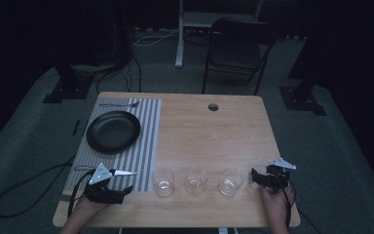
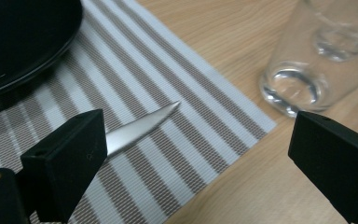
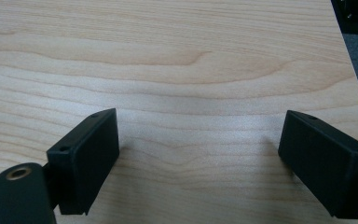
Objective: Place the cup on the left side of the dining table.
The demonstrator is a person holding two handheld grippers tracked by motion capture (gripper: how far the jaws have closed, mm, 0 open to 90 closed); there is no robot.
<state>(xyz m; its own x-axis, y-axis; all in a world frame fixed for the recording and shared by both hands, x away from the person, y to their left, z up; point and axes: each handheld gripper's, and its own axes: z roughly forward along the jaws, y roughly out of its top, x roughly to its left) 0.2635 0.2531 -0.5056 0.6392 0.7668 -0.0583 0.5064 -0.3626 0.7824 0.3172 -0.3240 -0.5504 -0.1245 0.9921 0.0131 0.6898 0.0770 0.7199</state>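
Meanwhile, at the near end of the striped placemat (image 1: 146, 126), the left hand-held gripper (image 1: 119, 181) hangs with its jaws wide apart and gripping nothing, the knife (image 1: 125, 172) lying flat on the placemat's stripes beside one jaw, its tip aimed at the placemat's right edge. That spot, near-side of the black plate (image 1: 113, 131) with the fork (image 1: 119, 104) at the placemat's far end, looks like a place setting being laid. Three glasses (image 1: 196, 181) line up right of the placemat, the closest just off its corner, leaving little room there. Well right of the placemat, the right hand-held gripper (image 1: 255, 178) rests wide open over bare desk (image 1: 214, 131).
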